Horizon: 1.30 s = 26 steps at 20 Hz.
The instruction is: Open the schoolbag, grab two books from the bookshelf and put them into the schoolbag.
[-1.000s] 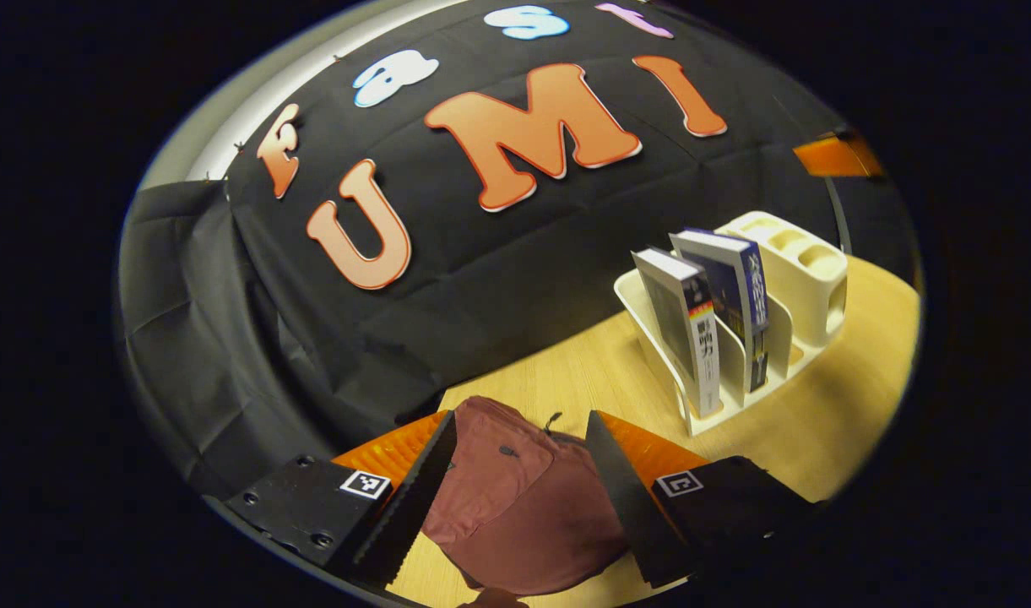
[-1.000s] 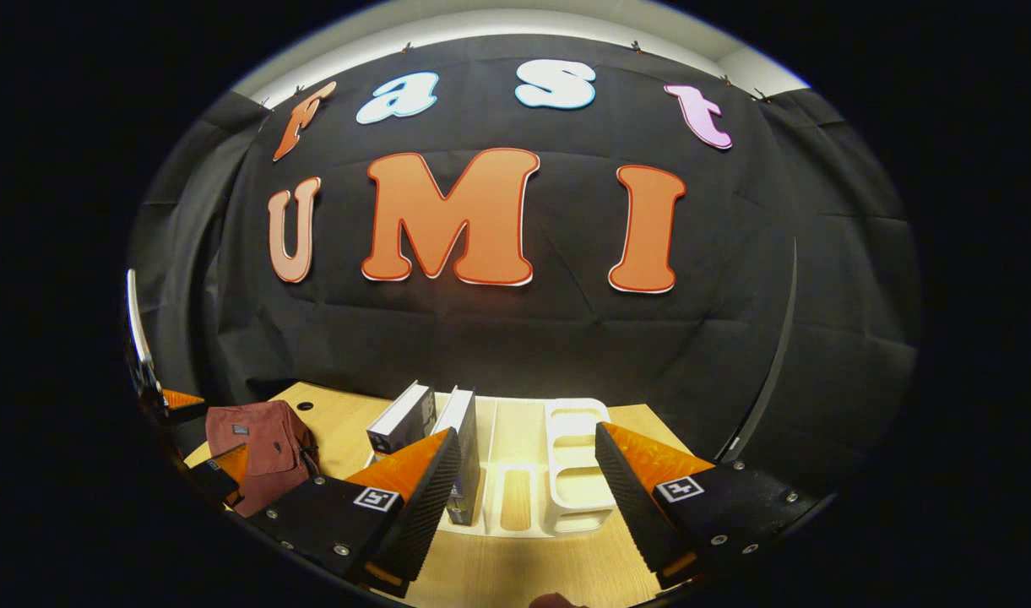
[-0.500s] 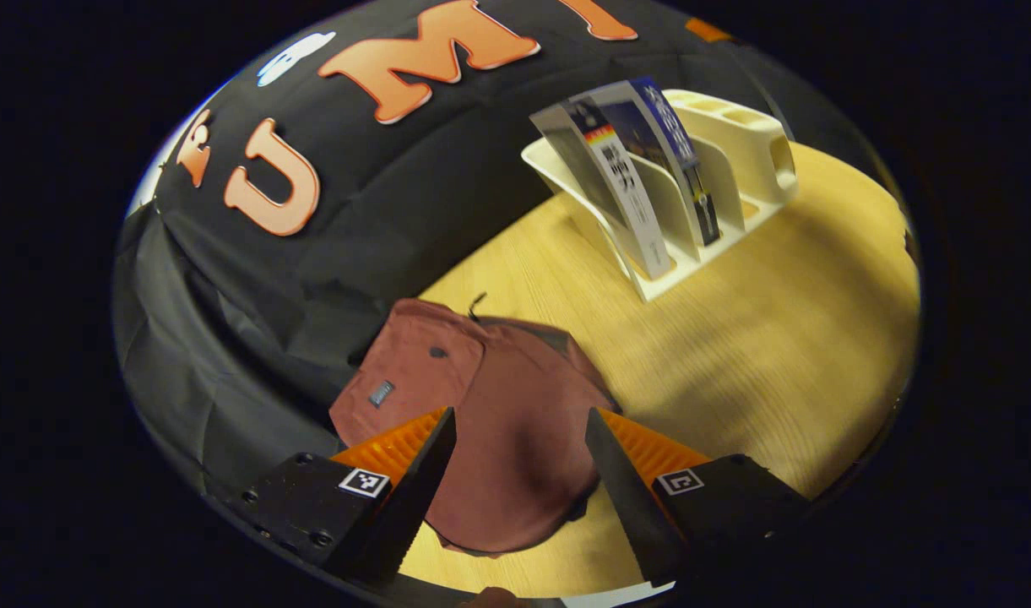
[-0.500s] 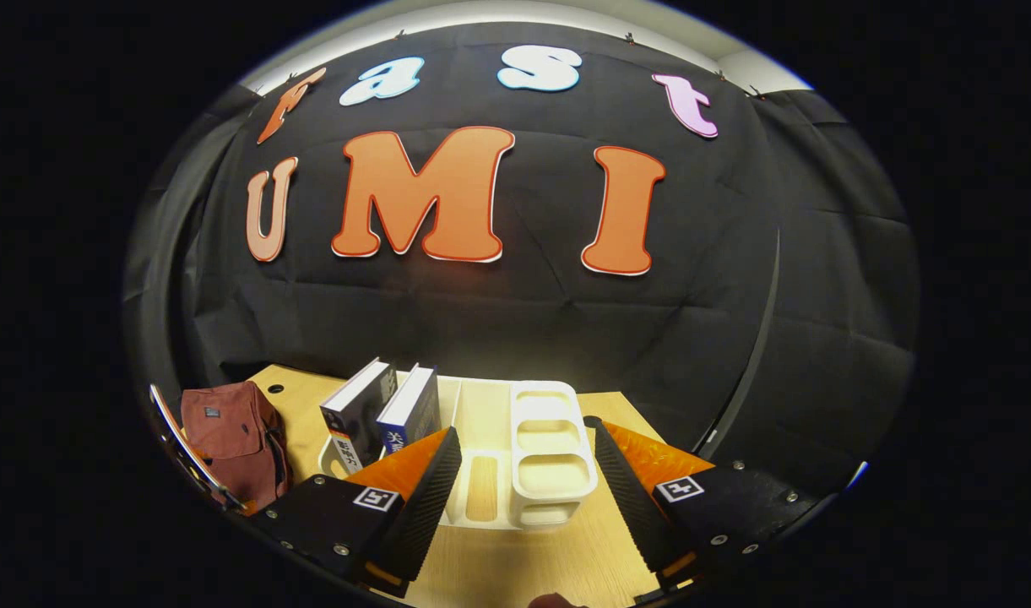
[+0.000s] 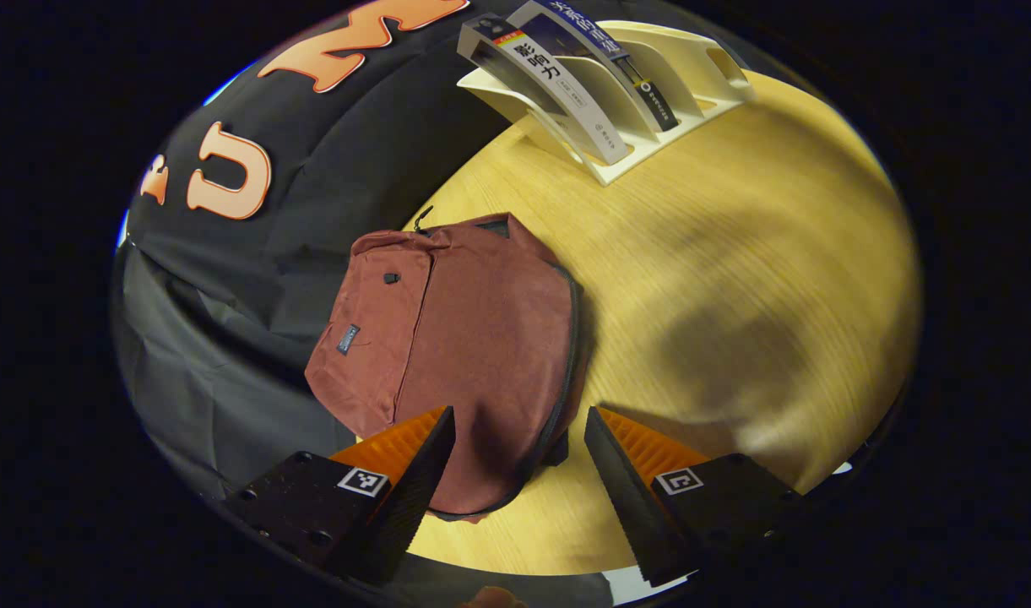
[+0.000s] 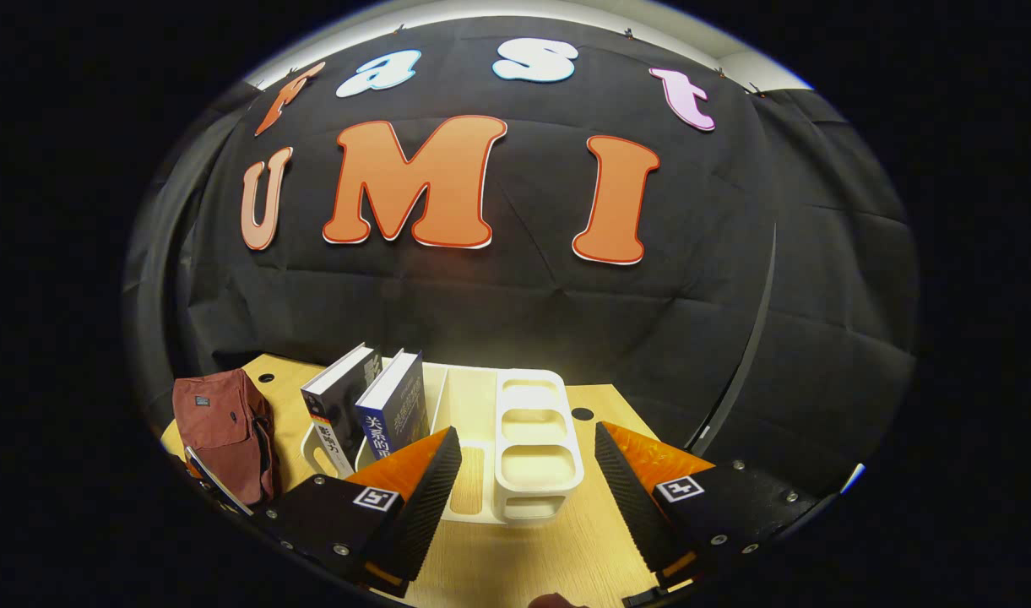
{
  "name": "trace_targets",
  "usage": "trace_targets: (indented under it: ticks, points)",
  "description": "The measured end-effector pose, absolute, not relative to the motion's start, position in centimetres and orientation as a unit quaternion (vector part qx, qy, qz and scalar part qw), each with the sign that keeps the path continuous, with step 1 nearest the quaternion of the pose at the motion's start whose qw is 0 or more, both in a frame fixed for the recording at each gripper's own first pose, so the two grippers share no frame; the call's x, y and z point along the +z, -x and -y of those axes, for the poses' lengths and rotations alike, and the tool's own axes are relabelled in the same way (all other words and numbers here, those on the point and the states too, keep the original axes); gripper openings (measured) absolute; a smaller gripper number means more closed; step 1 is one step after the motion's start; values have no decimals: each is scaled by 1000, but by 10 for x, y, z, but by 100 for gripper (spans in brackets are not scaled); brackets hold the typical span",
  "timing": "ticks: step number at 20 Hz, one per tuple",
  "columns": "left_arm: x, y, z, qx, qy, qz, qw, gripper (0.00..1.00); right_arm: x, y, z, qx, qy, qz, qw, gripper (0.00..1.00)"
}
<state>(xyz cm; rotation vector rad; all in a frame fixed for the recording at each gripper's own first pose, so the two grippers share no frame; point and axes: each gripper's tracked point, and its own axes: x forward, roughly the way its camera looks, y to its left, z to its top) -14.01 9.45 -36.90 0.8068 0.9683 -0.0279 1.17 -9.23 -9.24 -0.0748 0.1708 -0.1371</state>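
Schoolbag (image 5: 456,355), dark red, lies flat on the light wooden table (image 5: 735,279) at its left side, close to the black cloth wall; its zipper runs closed along the right edge as the left gripper view shows it, and a small label sits on its front pocket. In the right gripper view the same bag (image 6: 224,431) is at the far left of the table, well apart from the right gripper. The cream bookshelf (image 5: 650,93) stands farther back on the table, to the right of the bag and not touching it. It has slanted dividers on the left part and a block of small compartments (image 6: 536,439) on the right part. Two books lean in the left slots, side by side: one with a white and dark cover (image 6: 338,405) on the left, and a blue one (image 6: 393,409) just beside it on the right. The left gripper (image 5: 515,460) hovers above the near end of the bag with its two fingers spread apart, and nothing is between them but the bag's edge below. The right gripper (image 6: 523,490) is in front of the bookshelf, also with fingers wide apart and holding nothing; the shelf's compartments appear between them, farther away.
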Motion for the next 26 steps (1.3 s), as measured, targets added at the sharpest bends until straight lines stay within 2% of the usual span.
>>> trace_targets:
  ticks: [7,17,21,23,26]
  points:
    - [-358,122,-97,-14,-405,-432,806,98,-89,-16,93,-65,38,-84,994,94]
    - [-330,92,-112,25,-452,-376,809,96,-79,-17,90,-68,47,-76,994,94]
    - [-301,69,-114,54,-469,-331,817,94,-74,-16,87,-68,56,-69,994,94]
    - [-311,66,-115,50,-466,-341,815,88,-76,-15,86,-67,57,-72,993,94]
    - [-330,60,-120,47,-468,-355,808,87,-72,-14,85,-70,59,-69,993,94]
